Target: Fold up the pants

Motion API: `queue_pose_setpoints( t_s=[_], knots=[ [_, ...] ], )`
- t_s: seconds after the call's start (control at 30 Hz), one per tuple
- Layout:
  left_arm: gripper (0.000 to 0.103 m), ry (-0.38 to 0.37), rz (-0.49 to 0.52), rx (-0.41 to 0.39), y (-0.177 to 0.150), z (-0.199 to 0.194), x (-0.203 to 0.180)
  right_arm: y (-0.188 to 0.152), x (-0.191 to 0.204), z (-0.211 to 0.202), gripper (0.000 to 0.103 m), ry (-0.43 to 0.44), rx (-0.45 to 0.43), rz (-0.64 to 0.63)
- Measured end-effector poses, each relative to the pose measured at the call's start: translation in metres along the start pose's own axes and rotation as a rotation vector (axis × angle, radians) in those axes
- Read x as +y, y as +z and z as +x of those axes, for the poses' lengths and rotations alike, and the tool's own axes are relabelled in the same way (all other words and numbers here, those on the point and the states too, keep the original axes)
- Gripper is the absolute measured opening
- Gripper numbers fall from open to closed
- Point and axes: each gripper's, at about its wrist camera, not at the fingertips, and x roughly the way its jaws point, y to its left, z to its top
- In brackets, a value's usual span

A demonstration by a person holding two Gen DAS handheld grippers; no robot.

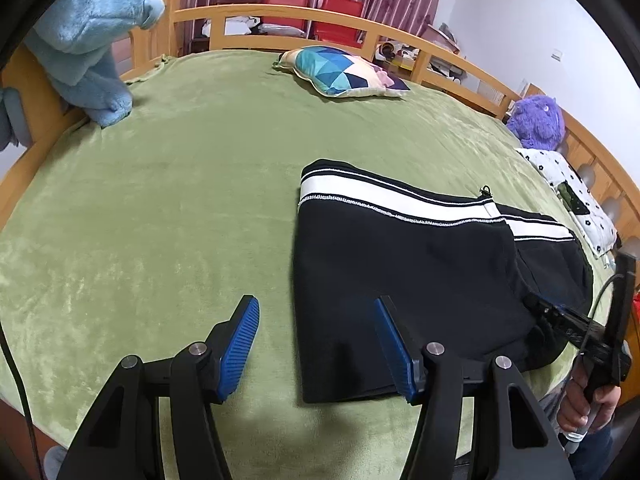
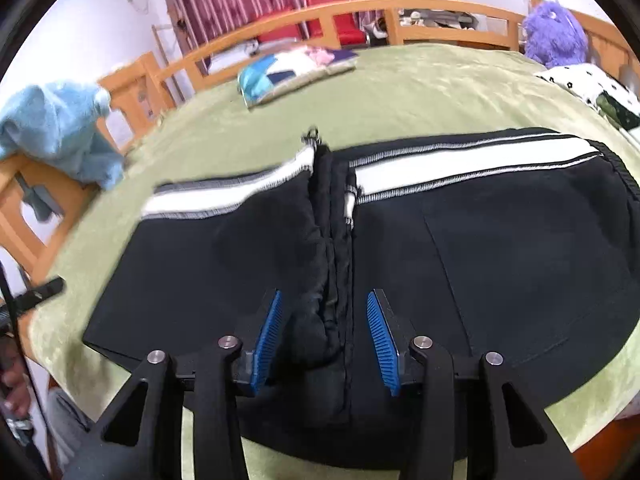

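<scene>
Black pants (image 1: 404, 276) with a white side stripe lie folded on the green bed cover (image 1: 180, 200). My left gripper (image 1: 316, 344) is open, low over the pants' near left edge; its right pad is over the cloth, its left pad over the cover. In the right wrist view the pants (image 2: 500, 248) fill the middle, with a bunched fold ridge (image 2: 328, 248) running toward me. My right gripper (image 2: 324, 336) is open, its pads on either side of that ridge's near end. The right gripper also shows in the left wrist view (image 1: 576, 328), at the pants' right edge.
A patterned pillow (image 1: 344, 72) lies at the far side of the bed. A light blue plush (image 1: 88, 40) hangs at the left rail, a purple plush (image 1: 536, 120) and a spotted cloth (image 1: 572, 196) at the right. A wooden rail (image 1: 320, 16) rings the bed.
</scene>
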Motion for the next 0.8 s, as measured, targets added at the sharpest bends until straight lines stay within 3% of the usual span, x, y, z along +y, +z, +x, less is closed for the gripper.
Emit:
queue_pose_setpoints(
  t_s=[0.07, 0.1, 0.2, 0.27, 0.33, 0.43, 0.47, 0.57, 0.63, 0.7, 0.8],
  knots=[
    [0.057, 0.007, 0.002, -0.001, 0.000, -0.001, 0.000, -0.001, 0.006, 0.007, 0.008, -0.006, 0.029, -0.033],
    [0.057, 0.010, 0.002, -0.001, -0.001, -0.001, 0.001, -0.001, 0.009, 0.000, 0.008, -0.003, -0.004, -0.048],
    [0.057, 0.013, -0.007, 0.000, -0.001, -0.002, 0.005, 0.005, -0.008, -0.050, 0.008, 0.213, -0.142, 0.075],
    [0.057, 0.003, -0.017, 0.006, -0.002, 0.000, 0.008, 0.003, -0.021, -0.063, 0.008, 0.251, -0.152, 0.140],
    [0.057, -0.001, -0.017, 0.012, -0.003, 0.003, 0.009, -0.009, -0.018, -0.058, 0.008, 0.209, -0.103, 0.101],
    [0.057, 0.002, -0.017, 0.021, -0.004, 0.010, 0.011, -0.031, -0.009, -0.019, 0.013, 0.109, 0.071, 0.031],
    [0.057, 0.002, -0.019, 0.025, -0.004, 0.012, 0.011, -0.034, -0.009, -0.013, 0.014, 0.097, 0.093, 0.024],
    [0.057, -0.006, -0.026, 0.032, -0.006, 0.018, 0.013, -0.020, -0.007, -0.024, 0.028, 0.099, 0.037, 0.001],
    [0.057, -0.008, -0.032, 0.037, -0.006, 0.022, 0.013, -0.008, -0.008, -0.033, 0.055, 0.096, -0.036, 0.016],
    [0.057, -0.018, -0.029, 0.040, -0.006, 0.026, 0.014, 0.009, -0.005, -0.033, 0.057, 0.104, -0.085, 0.022],
    [0.057, -0.012, -0.007, 0.033, -0.005, 0.028, 0.012, 0.033, 0.004, -0.007, 0.058, 0.100, -0.088, -0.007]
  ],
)
